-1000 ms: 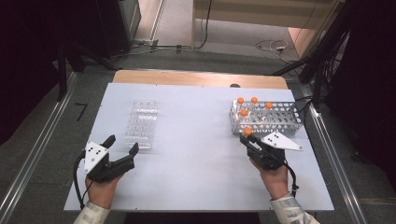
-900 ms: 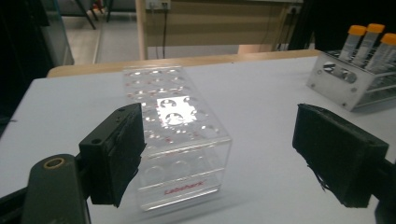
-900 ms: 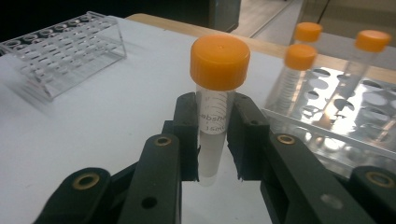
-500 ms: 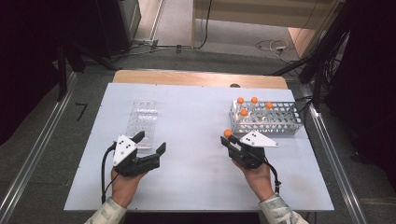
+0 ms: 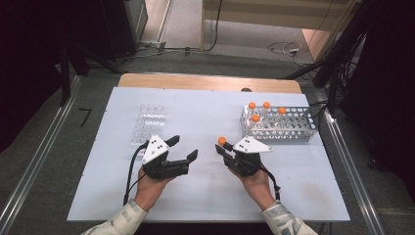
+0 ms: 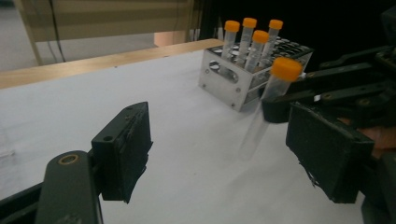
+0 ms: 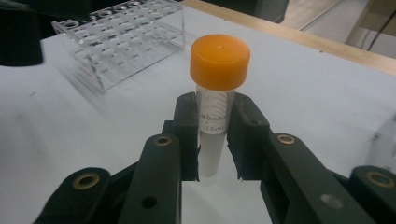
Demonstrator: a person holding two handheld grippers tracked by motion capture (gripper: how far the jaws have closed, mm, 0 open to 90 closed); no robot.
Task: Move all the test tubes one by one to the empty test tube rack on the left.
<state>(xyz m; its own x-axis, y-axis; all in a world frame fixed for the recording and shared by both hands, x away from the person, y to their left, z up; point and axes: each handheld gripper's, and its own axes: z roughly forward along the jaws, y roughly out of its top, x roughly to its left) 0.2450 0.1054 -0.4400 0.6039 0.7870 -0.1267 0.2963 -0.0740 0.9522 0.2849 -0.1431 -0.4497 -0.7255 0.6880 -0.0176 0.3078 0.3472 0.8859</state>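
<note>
High view: right gripper (image 5: 223, 147) pinched an orange-capped tube (image 5: 221, 141) mid-table, left of the metal rack (image 5: 279, 126). Left gripper (image 5: 185, 148) sat spread.

Left gripper view: jaws apart, tube between them farther off.

Right gripper view: jaws clamped the tube (image 7: 215, 107); clear rack (image 7: 119, 39) beyond.

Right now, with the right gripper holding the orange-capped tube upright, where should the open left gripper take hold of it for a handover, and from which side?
Probably the clear lower body of the tube, below the right gripper, whose fingers clamp just beneath the orange cap. Bring the left gripper in level from the person's left: the tube stands upright and its lower length is bare.
</note>
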